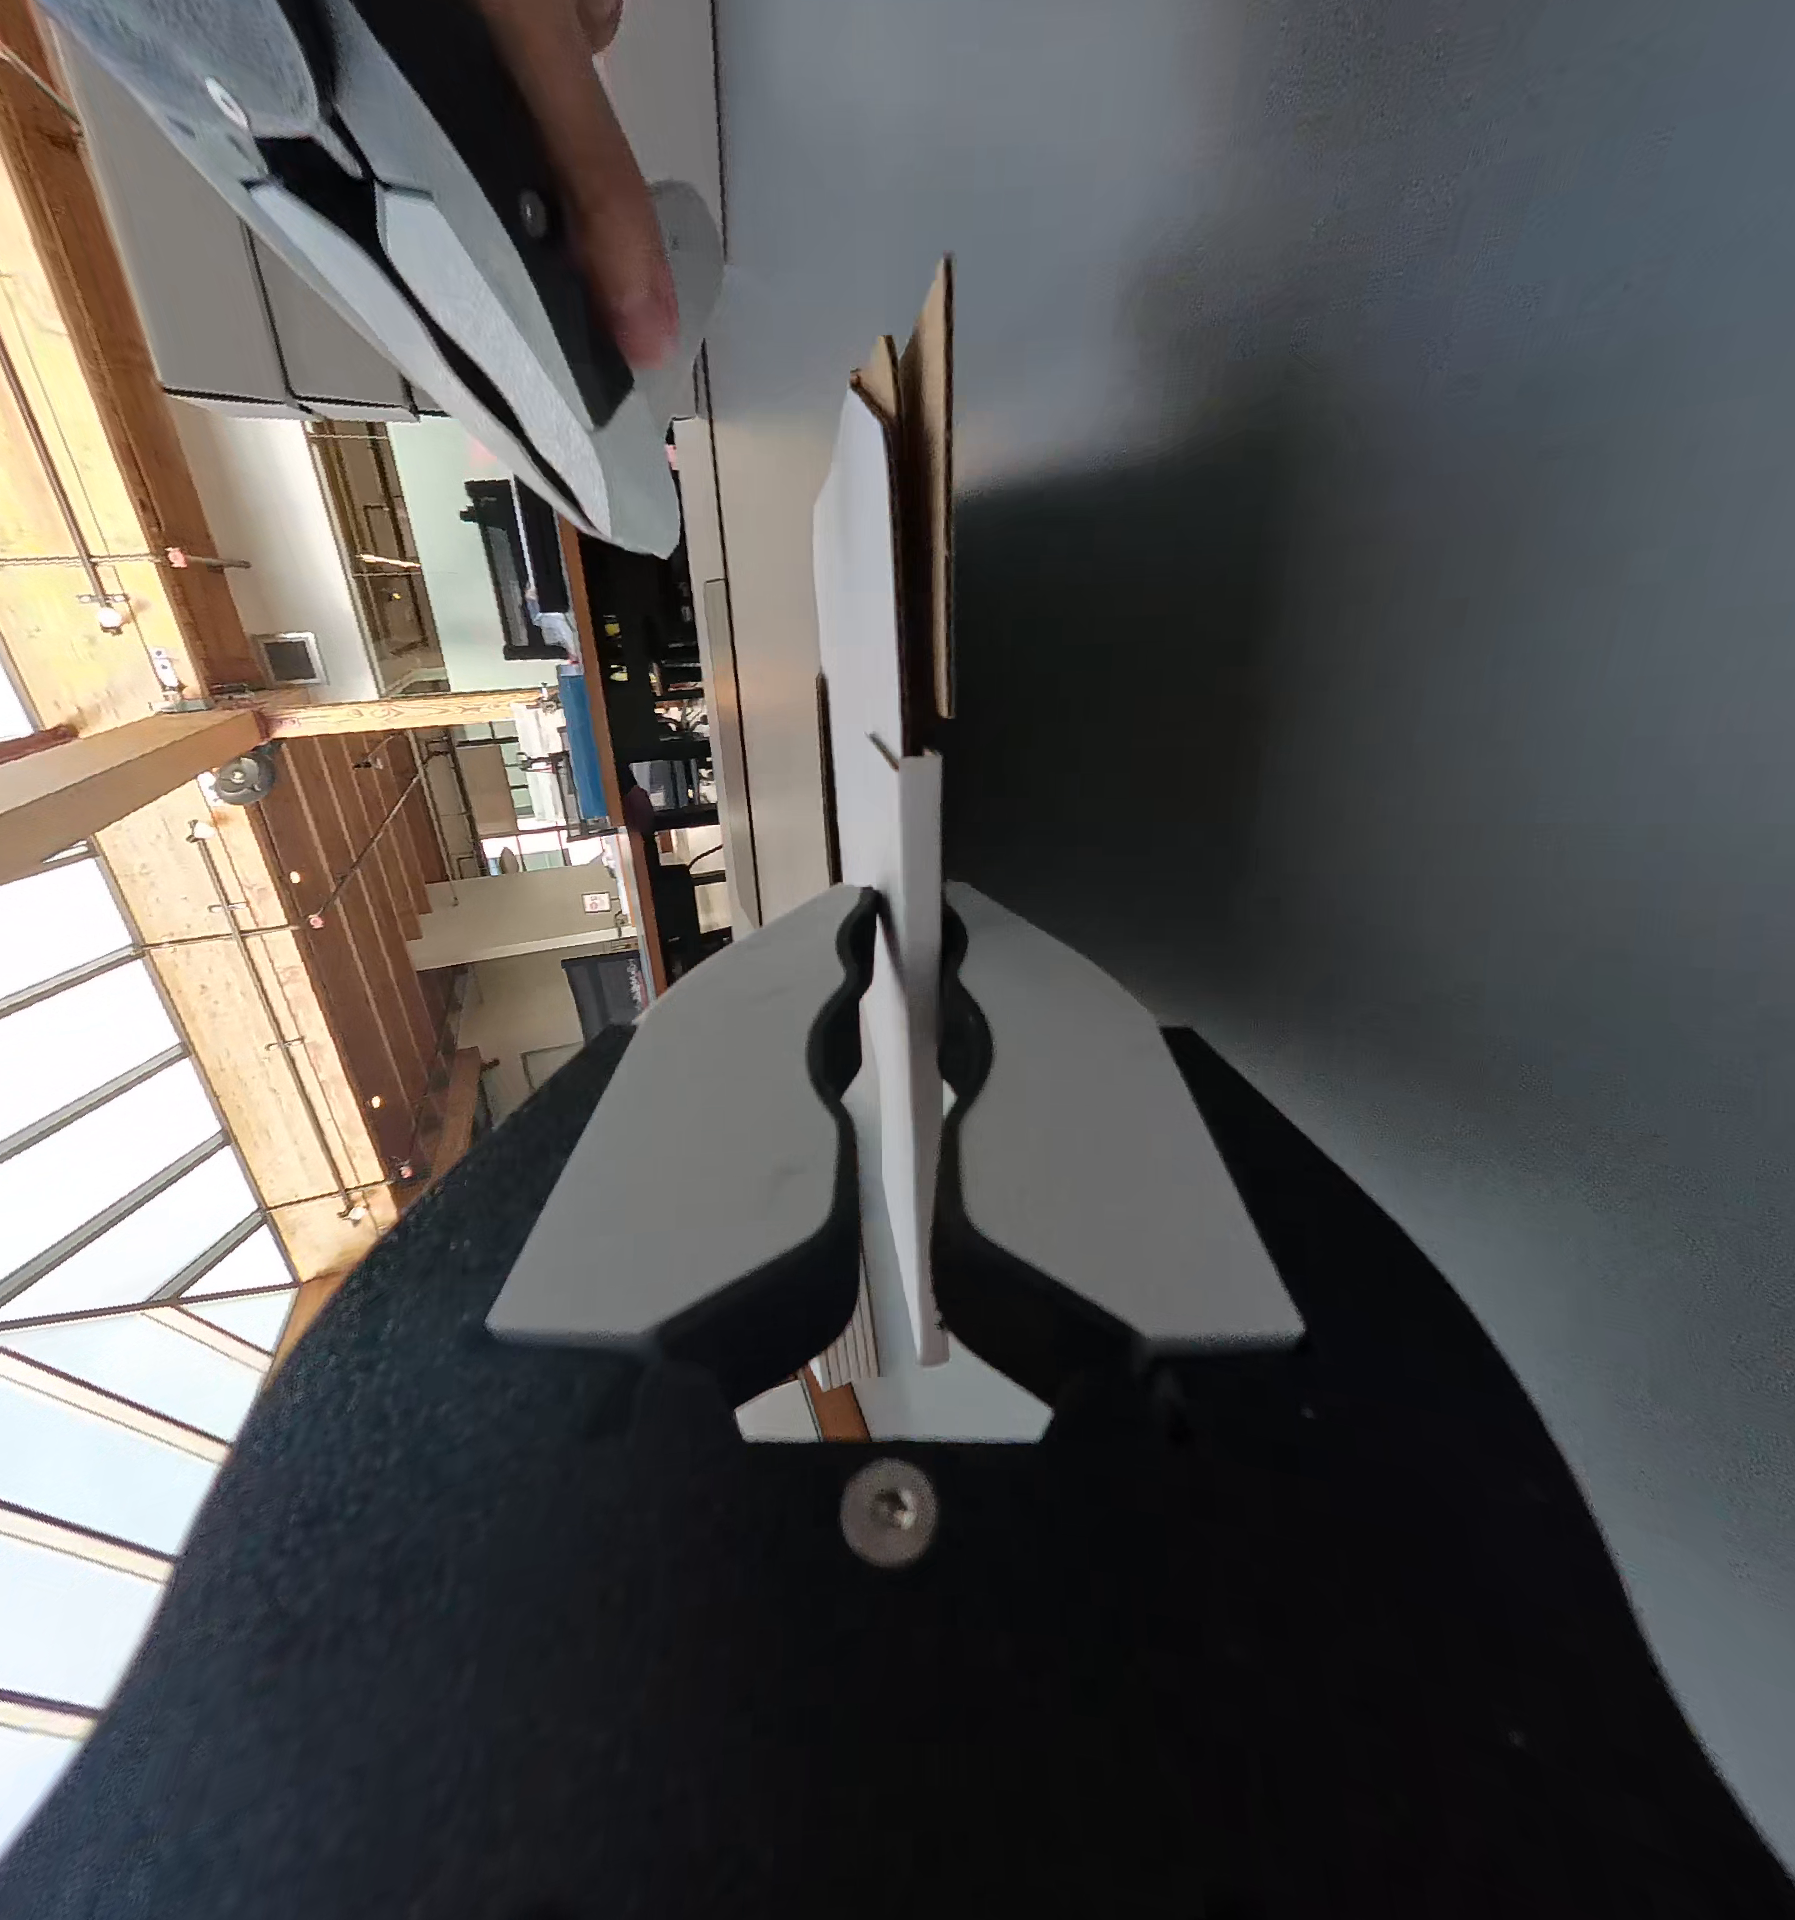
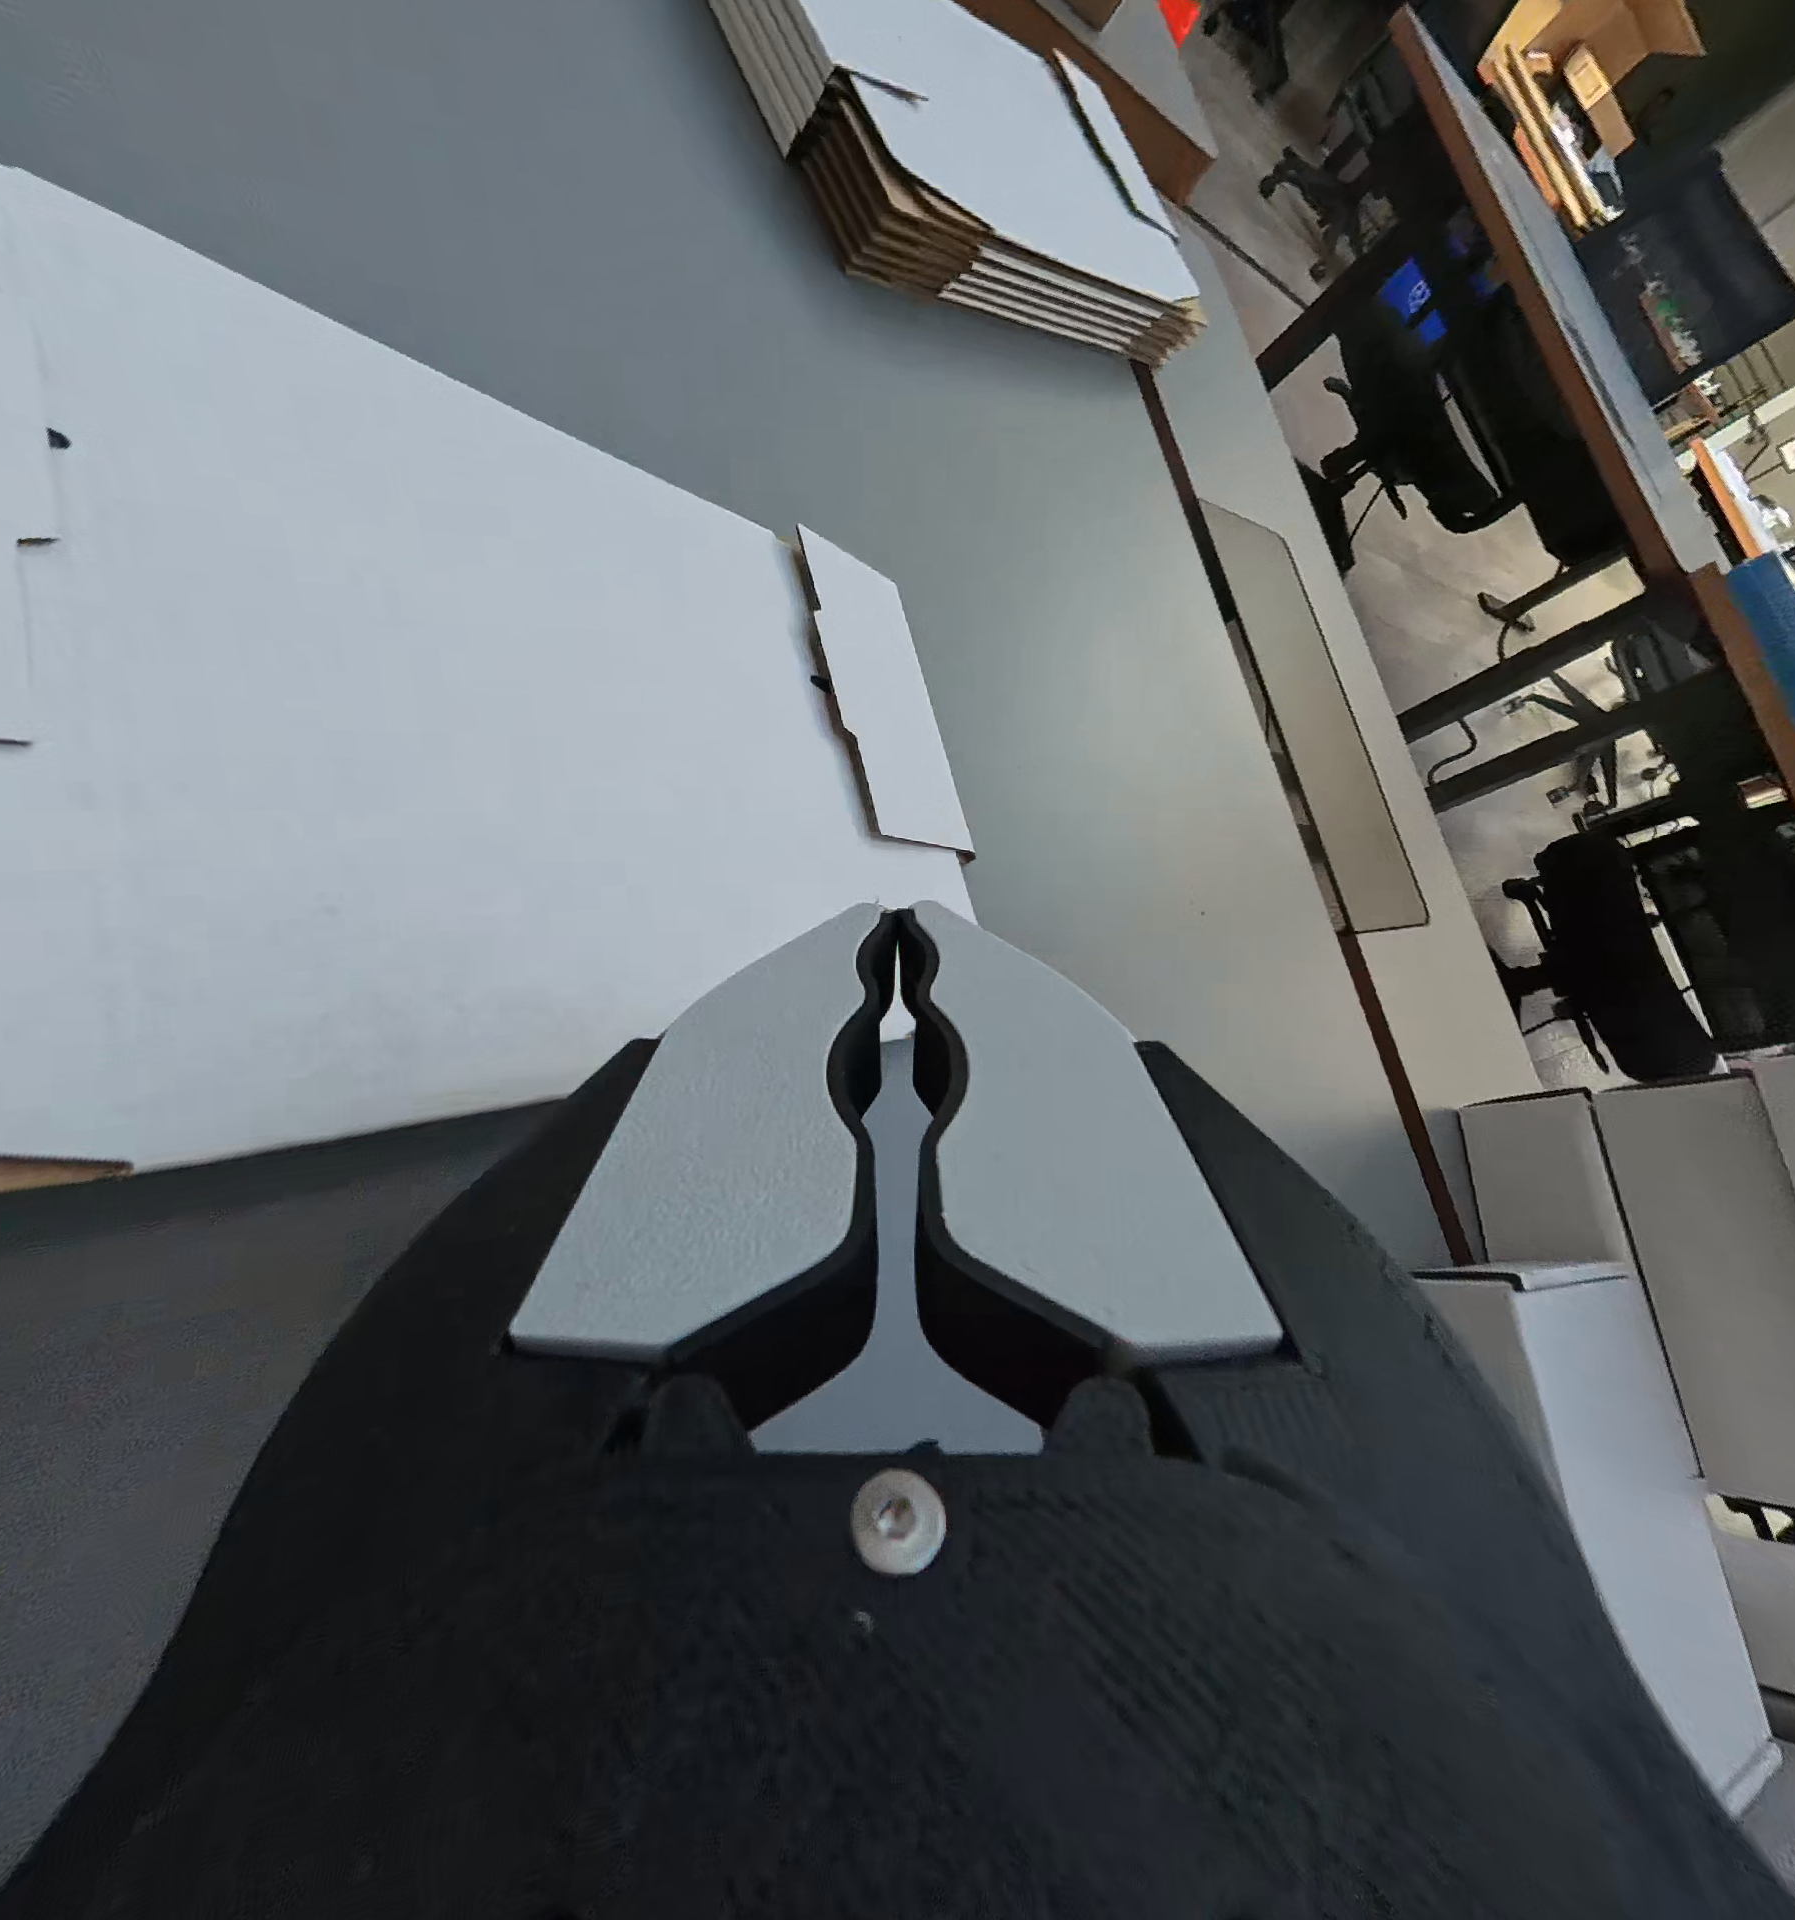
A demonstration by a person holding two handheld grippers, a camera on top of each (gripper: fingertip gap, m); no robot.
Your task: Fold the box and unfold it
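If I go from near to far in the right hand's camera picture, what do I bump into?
The right claw, tips shut → the big flat white box sheet on the grey table → the stack of flat cardboard boxes at the table's far edge.

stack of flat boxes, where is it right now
In the right wrist view the stack of flat boxes lies at the top centre on the grey table, by its far edge, beyond the unfolded box and the right gripper.

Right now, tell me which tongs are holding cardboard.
The left tongs: a white box flap is pinched between them. The right tongs are shut on nothing.
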